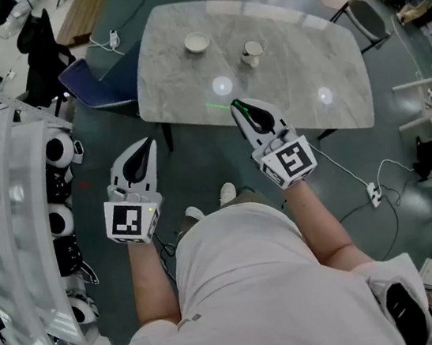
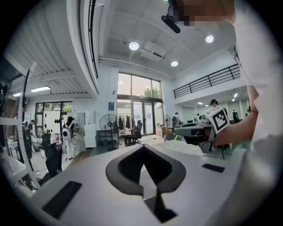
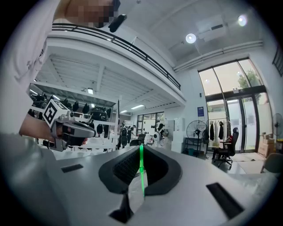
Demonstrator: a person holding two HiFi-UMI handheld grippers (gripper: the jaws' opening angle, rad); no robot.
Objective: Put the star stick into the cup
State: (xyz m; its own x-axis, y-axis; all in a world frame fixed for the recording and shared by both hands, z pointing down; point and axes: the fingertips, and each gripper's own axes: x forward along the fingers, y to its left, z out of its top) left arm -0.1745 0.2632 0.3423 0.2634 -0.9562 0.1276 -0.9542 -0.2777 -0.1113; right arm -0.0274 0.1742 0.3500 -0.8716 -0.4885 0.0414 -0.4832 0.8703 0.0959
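Observation:
My right gripper [image 1: 235,107] hangs above the near edge of the marble table [image 1: 180,85], shut on a thin green stick [image 1: 218,105] that pokes out leftward from its tips. In the right gripper view the green stick [image 3: 141,170] stands upright, pinched between the closed jaws of that gripper [image 3: 141,149]. The cup [image 1: 253,52] stands on the table beyond this gripper, apart from it. My left gripper [image 1: 147,144] is held off the table's left side, over the floor. It is shut with nothing in it [image 2: 142,149].
A small white bowl [image 1: 197,43] sits on the table left of the cup. A dark blue chair [image 1: 92,85] stands at the table's left end. White robot shells on a rack [image 1: 13,204] line the left side. Cables and a power strip [image 1: 374,193] lie on the floor.

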